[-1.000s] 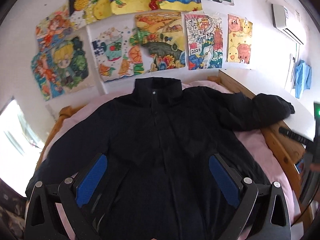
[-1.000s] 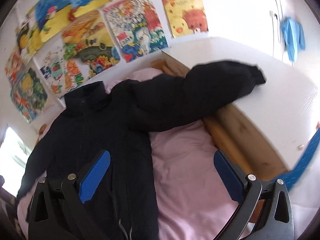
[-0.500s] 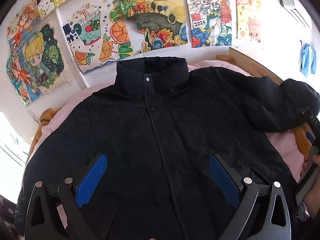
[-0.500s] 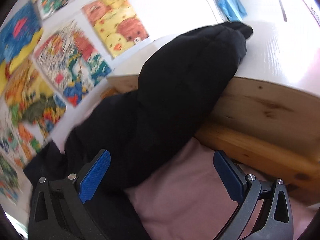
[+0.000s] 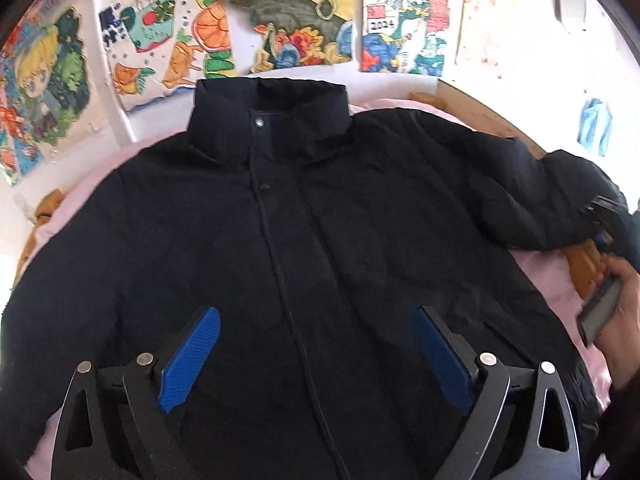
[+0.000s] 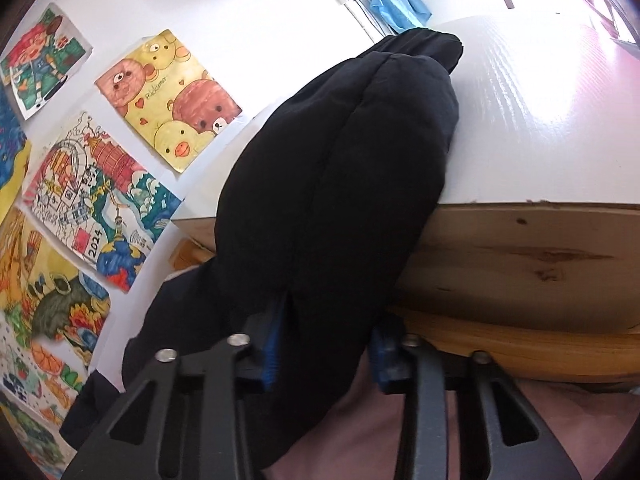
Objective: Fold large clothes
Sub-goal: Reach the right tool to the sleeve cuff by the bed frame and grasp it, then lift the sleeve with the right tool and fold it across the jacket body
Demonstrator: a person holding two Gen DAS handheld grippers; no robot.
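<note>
Sleeve (image 6: 340, 184) pinched between right gripper (image 6: 326, 346) pads (blue).

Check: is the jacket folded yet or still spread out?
Spread out: the jacket lies flat, front up, one sleeve stretched onto the white board.

I see a pink bedsheet (image 5: 560, 280) over the bed, with its wooden bed frame (image 6: 520, 264) running along the side. A white board (image 6: 540, 112) lies flat on top of that frame. Colourful children's drawings (image 5: 288, 16) are stuck across the white wall, among them a yellow one with bears and chicks (image 6: 168, 100). A blue cloth (image 6: 396, 2) hangs on the wall beside a white cable, and an air conditioner (image 5: 570, 0) sits high in the corner.
</note>
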